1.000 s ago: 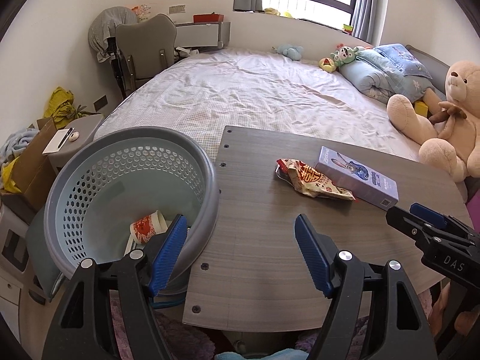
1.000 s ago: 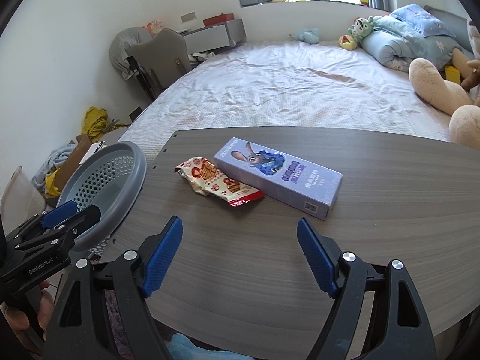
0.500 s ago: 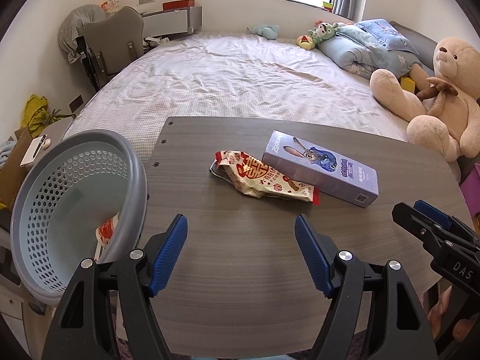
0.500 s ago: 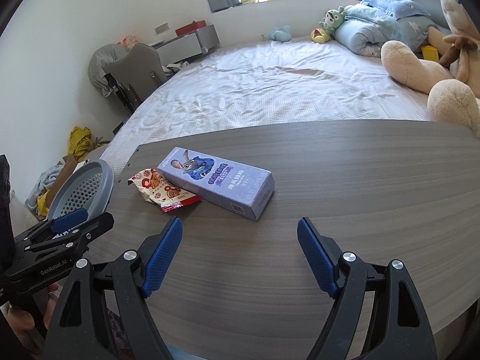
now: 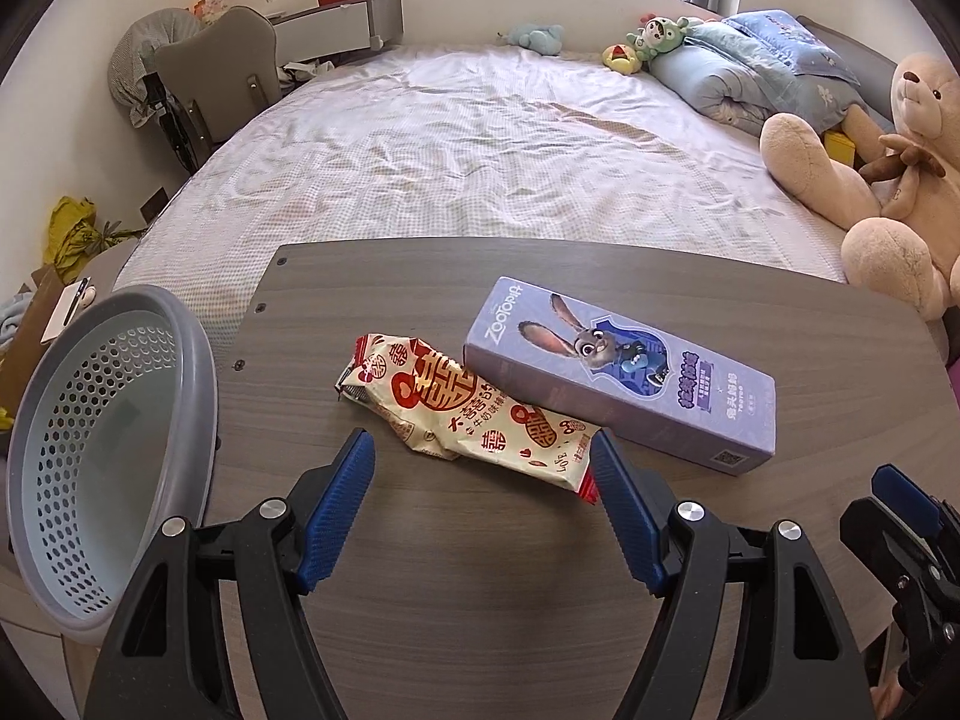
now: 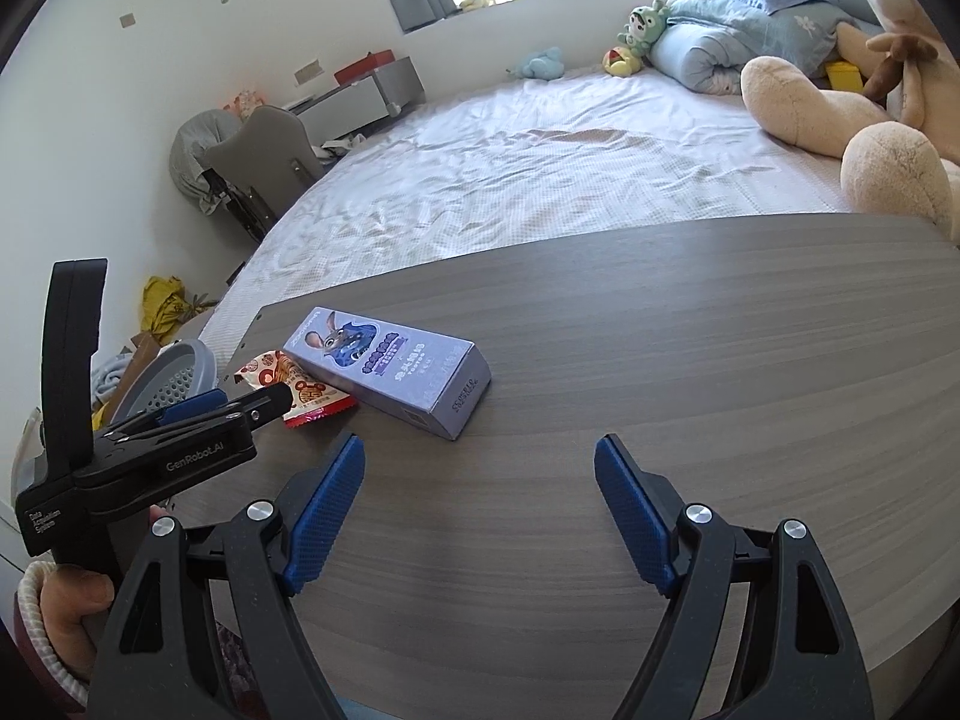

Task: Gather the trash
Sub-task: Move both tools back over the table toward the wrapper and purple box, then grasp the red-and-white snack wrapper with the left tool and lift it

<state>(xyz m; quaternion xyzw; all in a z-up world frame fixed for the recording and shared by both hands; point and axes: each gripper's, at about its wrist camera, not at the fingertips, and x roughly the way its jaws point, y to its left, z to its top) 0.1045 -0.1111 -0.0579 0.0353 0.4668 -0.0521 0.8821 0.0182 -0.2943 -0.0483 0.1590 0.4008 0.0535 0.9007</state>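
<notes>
Snack wrapper [image 5: 474, 414]: crumpled cream-and-red foil packet, lying flat on the tabletop [image 5: 480, 570], just ahead of the left tongs [image 5: 480, 456]. Its near right end sits against the right blue pad [image 5: 624, 516]; left pad [image 5: 336, 510] is apart from it. Judged light, thin, soft; will buckle and crinkle under a pinch, and the film looks slick. Not fragile. Best hold, I judge: across the short width near the middle, where the creased bulk gives the pads something to bite; the flat sealed ends would likely slip.

Long axis: runs from far-left to near-right as seen from the left tongs, so diagonal to the gap between the pads. Torn or sealed silver end points far-left, toward the basket side; red-edged end points near-right.

Box [image 5: 618, 378]: lavender carton with cartoon rabbit, just right of and beyond the wrapper, touching or slightly overlapping its far edge; cannot tell which. Stiff, larger, long axis roughly parallel to the wrapper.

Basket [image 5: 198, 360]: grey perforated, left of the left tongs, off the tabletop edge.

Left tongs: spread wide, holding nothing.
Right tongs [image 6: 480, 474]: spread wide, holding nothing, over bare tabletop; box ahead-left of them, wrapper further left.
</notes>
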